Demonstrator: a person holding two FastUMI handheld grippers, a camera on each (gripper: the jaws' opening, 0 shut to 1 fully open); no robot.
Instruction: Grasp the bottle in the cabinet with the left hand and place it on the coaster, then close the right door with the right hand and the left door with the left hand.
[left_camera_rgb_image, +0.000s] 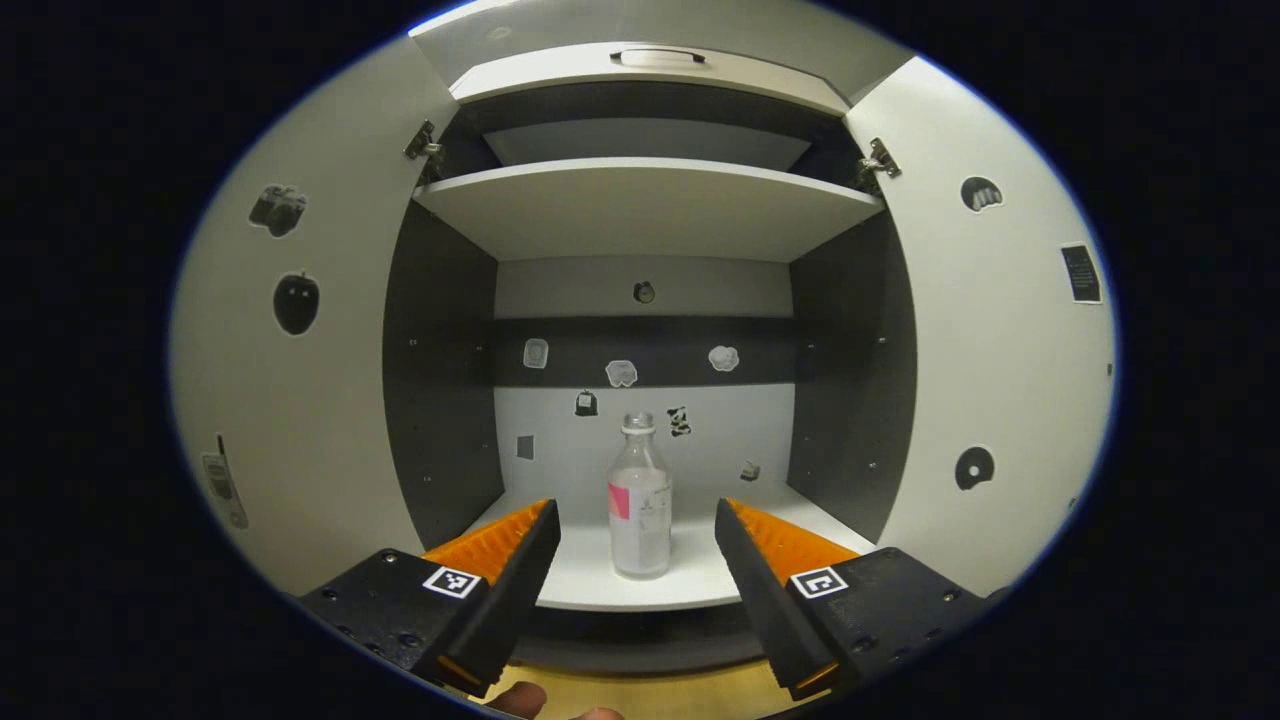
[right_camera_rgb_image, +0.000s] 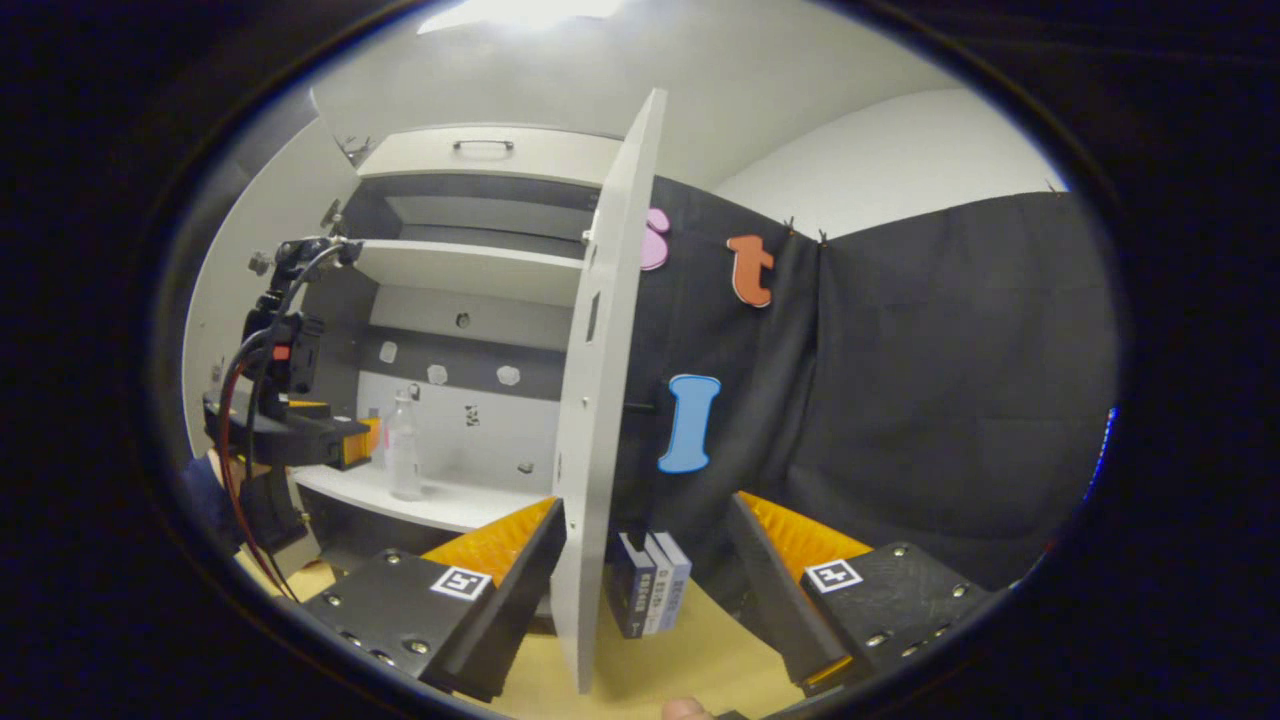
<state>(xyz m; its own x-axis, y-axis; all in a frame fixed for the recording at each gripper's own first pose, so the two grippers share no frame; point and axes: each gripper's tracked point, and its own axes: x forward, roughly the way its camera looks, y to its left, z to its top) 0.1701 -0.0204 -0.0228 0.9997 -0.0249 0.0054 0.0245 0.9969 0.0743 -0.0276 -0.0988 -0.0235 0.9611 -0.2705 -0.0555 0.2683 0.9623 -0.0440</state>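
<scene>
A clear bottle (left_camera_rgb_image: 640, 500) with a white cap and a pink label stands upright on the cabinet's lower shelf (left_camera_rgb_image: 600, 590). My left gripper (left_camera_rgb_image: 635, 506) is open in front of the shelf; the bottle lies ahead between the lines of its fingers, untouched. In the right gripper view the left gripper (right_camera_rgb_image: 362, 440) hovers just left of the bottle (right_camera_rgb_image: 403, 445). My right gripper (right_camera_rgb_image: 645, 503) is open near the right door (right_camera_rgb_image: 600, 400). That door is seen edge-on, and its edge rises beside my left finger. Both doors are open: the left door (left_camera_rgb_image: 300, 380) and the right door (left_camera_rgb_image: 1000, 350).
An upper shelf (left_camera_rgb_image: 650, 200) spans the cabinet above the bottle. Small boxes (right_camera_rgb_image: 650, 590) stand on the wooden tabletop (right_camera_rgb_image: 700, 650) just behind the right door. The black cloth wall (right_camera_rgb_image: 950, 400) closes off the right side. A fingertip shows at the left gripper view's bottom edge.
</scene>
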